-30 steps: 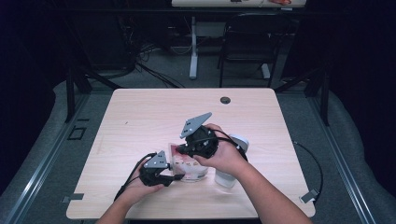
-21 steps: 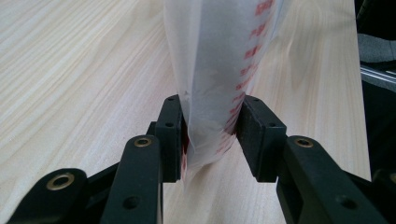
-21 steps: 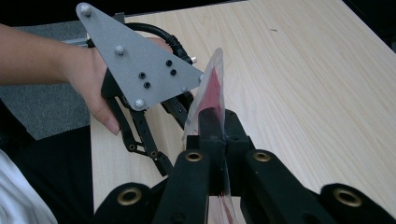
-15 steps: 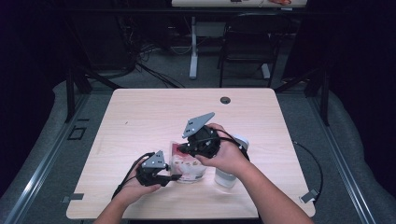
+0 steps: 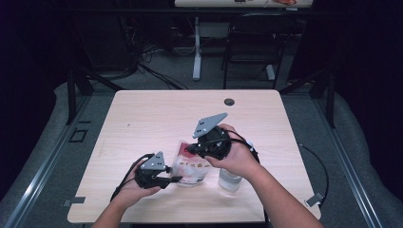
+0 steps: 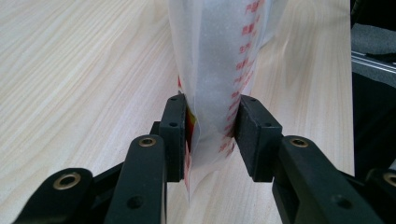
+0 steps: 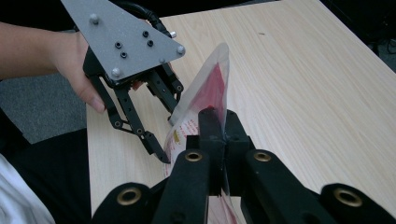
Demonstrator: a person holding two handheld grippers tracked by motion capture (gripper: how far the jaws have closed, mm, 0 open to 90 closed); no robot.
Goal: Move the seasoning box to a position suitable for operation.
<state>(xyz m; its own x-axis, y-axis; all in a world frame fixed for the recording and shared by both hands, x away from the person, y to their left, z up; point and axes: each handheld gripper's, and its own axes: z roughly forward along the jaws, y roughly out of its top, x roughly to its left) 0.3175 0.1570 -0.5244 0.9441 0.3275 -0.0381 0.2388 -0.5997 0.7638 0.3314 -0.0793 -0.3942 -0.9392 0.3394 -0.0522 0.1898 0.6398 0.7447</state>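
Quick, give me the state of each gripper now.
Left gripper: fingers have just been closing, now pressing the plastic bag.
Right gripper: shut on the bag's edge.

Table brightly lit from above, surroundings dark; close-up views slightly soft.

Light wooden table, clear bottle near its front edge, black grommet, chair behind
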